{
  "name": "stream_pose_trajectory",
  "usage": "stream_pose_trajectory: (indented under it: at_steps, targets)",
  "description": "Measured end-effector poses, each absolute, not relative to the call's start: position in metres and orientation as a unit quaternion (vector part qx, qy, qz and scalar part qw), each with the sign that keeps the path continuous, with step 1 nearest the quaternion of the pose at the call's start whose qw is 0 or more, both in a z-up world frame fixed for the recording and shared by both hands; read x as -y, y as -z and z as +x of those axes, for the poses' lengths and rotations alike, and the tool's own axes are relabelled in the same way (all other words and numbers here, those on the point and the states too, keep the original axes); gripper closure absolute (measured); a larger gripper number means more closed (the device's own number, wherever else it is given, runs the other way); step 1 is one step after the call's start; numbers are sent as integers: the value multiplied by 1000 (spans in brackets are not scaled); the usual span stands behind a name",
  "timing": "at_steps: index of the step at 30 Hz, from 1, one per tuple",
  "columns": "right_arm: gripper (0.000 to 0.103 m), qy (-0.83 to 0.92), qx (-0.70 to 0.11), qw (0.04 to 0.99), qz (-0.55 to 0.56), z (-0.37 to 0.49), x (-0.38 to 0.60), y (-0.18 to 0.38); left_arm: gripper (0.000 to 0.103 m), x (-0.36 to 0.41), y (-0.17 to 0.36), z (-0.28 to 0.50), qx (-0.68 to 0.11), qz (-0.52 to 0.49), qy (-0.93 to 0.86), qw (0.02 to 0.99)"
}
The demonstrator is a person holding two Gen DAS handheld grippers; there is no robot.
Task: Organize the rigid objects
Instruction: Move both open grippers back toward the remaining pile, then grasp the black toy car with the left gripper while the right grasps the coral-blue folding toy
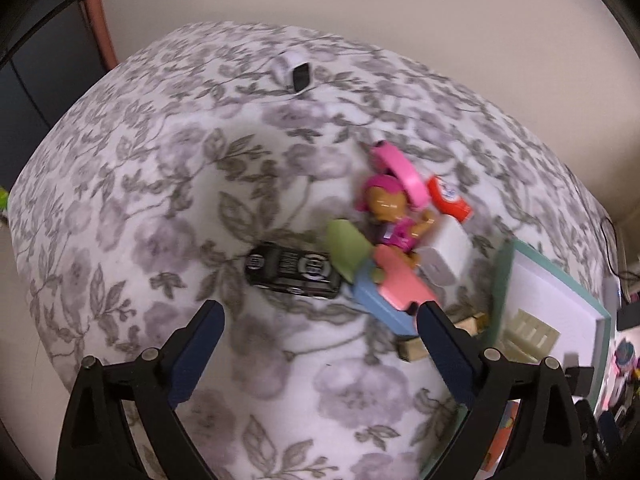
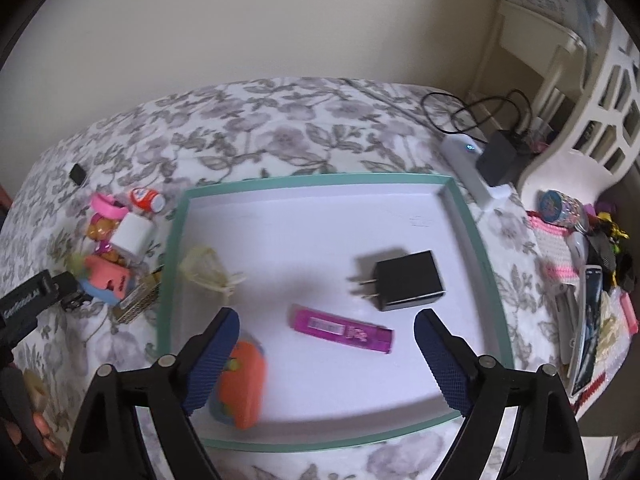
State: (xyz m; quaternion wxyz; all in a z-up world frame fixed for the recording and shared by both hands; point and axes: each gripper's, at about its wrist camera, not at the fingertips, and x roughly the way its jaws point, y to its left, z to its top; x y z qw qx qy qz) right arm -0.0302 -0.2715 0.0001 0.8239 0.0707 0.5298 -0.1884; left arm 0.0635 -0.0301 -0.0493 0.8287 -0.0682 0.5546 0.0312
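While both jaws gape: nothing is held.
Left hand-held gripper [image 1: 320,314]: spread wide over black toy car [image 1: 293,274] on bed [image 1: 160,184].
Right hand-held gripper [image 2: 326,322]: wide above purple lighter [image 2: 342,330], black charger [image 2: 408,280] in teal tray [image 2: 320,178].

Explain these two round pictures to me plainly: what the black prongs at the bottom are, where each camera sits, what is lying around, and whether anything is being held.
A person holds a two-finger gripper in each hand, and each carries a wide-angle camera looking along its fingers. Both look down on a grey floral cloth.

The left wrist view shows the left gripper, open and holding nothing, over the cloth. Ahead lie a black toy car and a pile of small things: a pink-haired toy figure, a pink band, a green block, a small red and white bottle.

The right wrist view shows the right gripper, also open and empty, over a shallow white tray with a teal rim. In the tray lie a black plug adapter, a purple lighter, an orange toy and a cream-coloured object, blurred.
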Motion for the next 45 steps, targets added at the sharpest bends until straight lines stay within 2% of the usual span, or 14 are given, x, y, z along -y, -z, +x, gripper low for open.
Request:
stream_pose_trajectory:
  at_steps: [19,35,45]
  targets:
    - [12,67,-544,835,44,27,190,13,6,-39,57,92,-557,-173,-44,811]
    - [12,25,-581,813,40,76,160,49,6,-21,95,114,-618,-131,-4,776]
    - [12,22,-583,810,54,86,166,53,6,-5,99,130,-635,-103,9,766]
